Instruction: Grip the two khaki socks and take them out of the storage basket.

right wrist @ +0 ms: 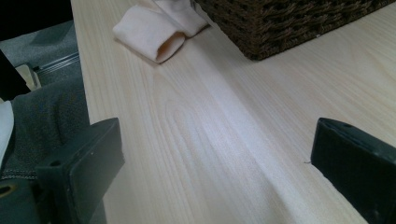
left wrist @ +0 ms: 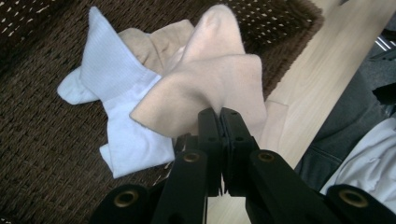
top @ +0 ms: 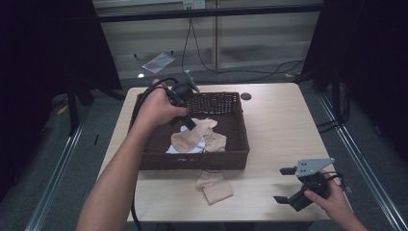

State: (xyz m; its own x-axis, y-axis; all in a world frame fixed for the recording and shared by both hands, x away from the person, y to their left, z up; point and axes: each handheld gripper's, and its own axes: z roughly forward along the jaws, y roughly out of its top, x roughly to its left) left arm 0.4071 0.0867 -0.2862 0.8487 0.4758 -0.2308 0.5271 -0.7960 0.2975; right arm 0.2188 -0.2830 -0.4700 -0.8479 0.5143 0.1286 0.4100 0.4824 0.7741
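A dark wicker basket sits mid-table. Over it my left gripper is shut on a beige sock; in the left gripper view the closed jaws pinch that beige sock at its edge, and it hangs above a white sock and another beige one lying in the basket. A further beige sock lies on the table in front of the basket, seen also in the right gripper view as a folded beige sock. My right gripper stands open at the front right, nothing between its jaws.
The light wooden table has bare room right of the basket. A small dark round mark is near the far edge. Cables run across the floor beyond the table. The basket's corner shows in the right gripper view.
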